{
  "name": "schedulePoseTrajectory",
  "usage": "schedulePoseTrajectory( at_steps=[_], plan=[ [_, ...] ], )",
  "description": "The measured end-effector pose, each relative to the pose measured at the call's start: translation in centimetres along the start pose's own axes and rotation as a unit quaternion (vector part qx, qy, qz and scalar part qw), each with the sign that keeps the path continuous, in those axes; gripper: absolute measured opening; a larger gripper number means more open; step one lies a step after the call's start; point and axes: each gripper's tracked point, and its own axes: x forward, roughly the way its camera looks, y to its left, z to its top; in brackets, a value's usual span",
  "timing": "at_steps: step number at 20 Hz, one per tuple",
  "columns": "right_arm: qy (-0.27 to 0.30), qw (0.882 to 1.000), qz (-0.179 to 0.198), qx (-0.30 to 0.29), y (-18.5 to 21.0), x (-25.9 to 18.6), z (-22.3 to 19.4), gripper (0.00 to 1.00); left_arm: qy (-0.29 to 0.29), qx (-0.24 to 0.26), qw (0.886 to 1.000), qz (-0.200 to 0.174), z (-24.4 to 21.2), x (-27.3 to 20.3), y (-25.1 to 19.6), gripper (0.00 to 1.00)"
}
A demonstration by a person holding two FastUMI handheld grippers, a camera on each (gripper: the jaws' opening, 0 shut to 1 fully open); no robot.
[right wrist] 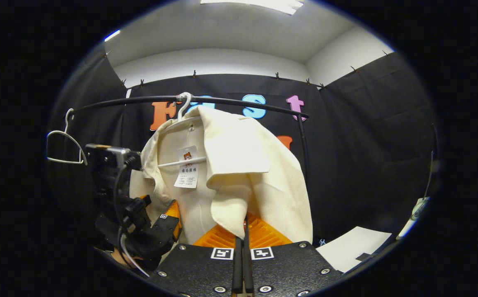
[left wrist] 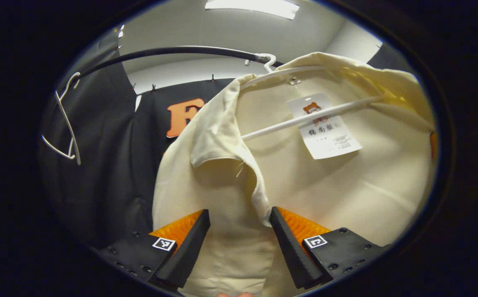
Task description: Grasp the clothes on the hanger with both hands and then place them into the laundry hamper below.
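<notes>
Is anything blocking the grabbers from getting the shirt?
Nothing visible does. The left gripper is open with the cream shirt's front edge already between its fingers. The right gripper is shut on the shirt's hanging flap. The shirt is on its white hanger, hooked over the black rail.

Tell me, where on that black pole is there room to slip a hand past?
The rail is bare between the empty hanger and the shirt's hanger, and again from the cream shirt to the rail's bend. It is crowded at the shirt front, where the left gripper and right gripper work.
</notes>
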Motion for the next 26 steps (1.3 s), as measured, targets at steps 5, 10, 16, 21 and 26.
schedulePoseTrajectory(
  at_steps=[5,10,16,21,26],
  plan=[
    [0.002,1.0,0.004,-0.003,-0.2,0.3,-0.3,0.01,-0.022,0.085,0.996,0.022,0.4,1.0,3.4,0.63],
    [-0.011,1.0,-0.005,-0.016,-1.8,-0.3,0.7,0.01,-0.026,0.134,0.989,0.05,1.9,1.9,9.2,0.11],
    [-0.053,0.998,-0.01,-0.014,-3.3,-1.3,4.1,0.02,-0.052,0.197,0.975,0.091,5.6,2.6,13.8,0.11],
    [-0.115,0.992,-0.029,-0.036,-4.9,-2.7,10.0,0.0,-0.069,0.209,0.97,0.108,7.4,3.4,15.1,0.11],
    [-0.158,0.982,-0.075,-0.069,-9.5,-0.3,16.2,0.0,-0.077,0.201,0.969,0.119,8.9,5.8,16.7,0.11]
  ],
)
